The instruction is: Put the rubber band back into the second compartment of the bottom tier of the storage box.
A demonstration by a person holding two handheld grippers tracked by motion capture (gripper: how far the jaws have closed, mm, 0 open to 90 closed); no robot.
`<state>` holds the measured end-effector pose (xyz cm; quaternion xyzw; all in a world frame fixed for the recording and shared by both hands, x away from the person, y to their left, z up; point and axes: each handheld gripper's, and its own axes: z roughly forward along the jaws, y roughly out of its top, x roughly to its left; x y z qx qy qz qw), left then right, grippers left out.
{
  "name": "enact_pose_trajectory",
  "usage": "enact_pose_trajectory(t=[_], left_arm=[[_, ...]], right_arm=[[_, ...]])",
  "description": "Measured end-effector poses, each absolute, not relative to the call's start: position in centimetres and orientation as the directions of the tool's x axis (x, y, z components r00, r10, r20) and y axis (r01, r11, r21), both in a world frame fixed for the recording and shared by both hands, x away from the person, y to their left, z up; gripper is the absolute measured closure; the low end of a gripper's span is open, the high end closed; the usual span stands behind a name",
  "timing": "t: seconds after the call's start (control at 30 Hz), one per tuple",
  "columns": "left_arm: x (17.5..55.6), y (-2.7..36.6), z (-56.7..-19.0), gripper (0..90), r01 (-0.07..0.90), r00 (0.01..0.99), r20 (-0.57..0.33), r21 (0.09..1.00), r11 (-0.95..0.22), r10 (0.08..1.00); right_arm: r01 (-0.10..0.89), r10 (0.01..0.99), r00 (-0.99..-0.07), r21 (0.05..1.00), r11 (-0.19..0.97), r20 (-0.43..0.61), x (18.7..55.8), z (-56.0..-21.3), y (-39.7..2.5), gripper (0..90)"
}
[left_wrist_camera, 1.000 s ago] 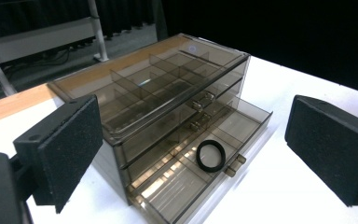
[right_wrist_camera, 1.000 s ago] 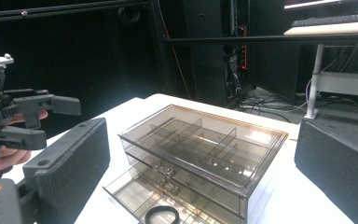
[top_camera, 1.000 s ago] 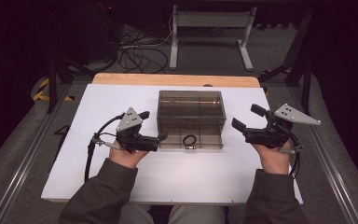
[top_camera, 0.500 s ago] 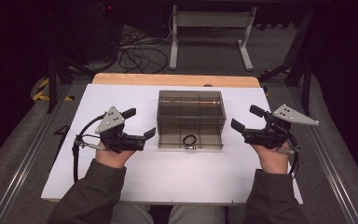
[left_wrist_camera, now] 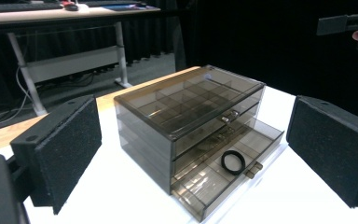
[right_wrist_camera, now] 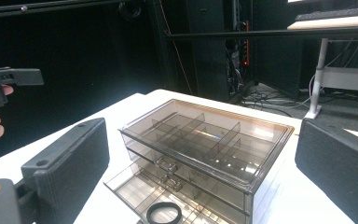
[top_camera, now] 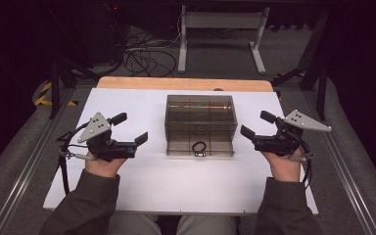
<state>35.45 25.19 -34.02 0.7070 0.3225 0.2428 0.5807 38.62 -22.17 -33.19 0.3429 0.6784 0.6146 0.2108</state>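
Observation:
A smoked clear drawer box (top_camera: 200,115) stands mid-table on the white board (top_camera: 176,181). Its bottom drawer (top_camera: 199,148) is pulled out toward me, with a black ring (top_camera: 199,146) lying in it. My left gripper (top_camera: 130,128) is open to the left of the box, well clear of it. My right gripper (top_camera: 257,124) is open on the box's right, also apart from it. The left gripper view looks between its wide-apart pads (left_wrist_camera: 65,149) at the box (left_wrist_camera: 186,105) and ring (left_wrist_camera: 233,162). The right gripper view shows the box (right_wrist_camera: 209,140) and ring (right_wrist_camera: 163,214).
A wooden strip (top_camera: 181,83) runs along the board's far edge. Beyond it are a metal table frame (top_camera: 220,29) and floor cables (top_camera: 142,51). Metal rails (top_camera: 24,166) flank the board. The other hand's gripper appears far off in each gripper view (left_wrist_camera: 349,23) (right_wrist_camera: 9,79).
My left gripper has drawn back to the left, away from the open drawer's front. The right gripper, box and ring have stayed put.

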Motion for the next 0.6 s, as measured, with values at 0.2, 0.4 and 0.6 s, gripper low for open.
enact_pose_trajectory(t=[0.2,0.4,0.6], left_arm=[[35.1,26.4,-33.9,3.3,0.162,0.667,-0.036,0.982,-0.097,0.744],[34.7,27.4,-33.8,3.2,0.162,0.652,-0.050,0.984,-0.075,0.756],[34.2,28.4,-33.6,3.1,0.144,0.649,-0.055,0.988,-0.051,0.759]], right_arm=[[0.211,0.727,-0.674,0.977,0.017,0.132,38.7,-33.4,-22.1,3.6],[0.211,0.731,-0.669,0.977,0.016,0.133,38.7,-33.4,-22.2,3.6],[0.207,0.734,-0.666,0.978,0.017,0.128,38.7,-33.4,-22.3,3.6]])
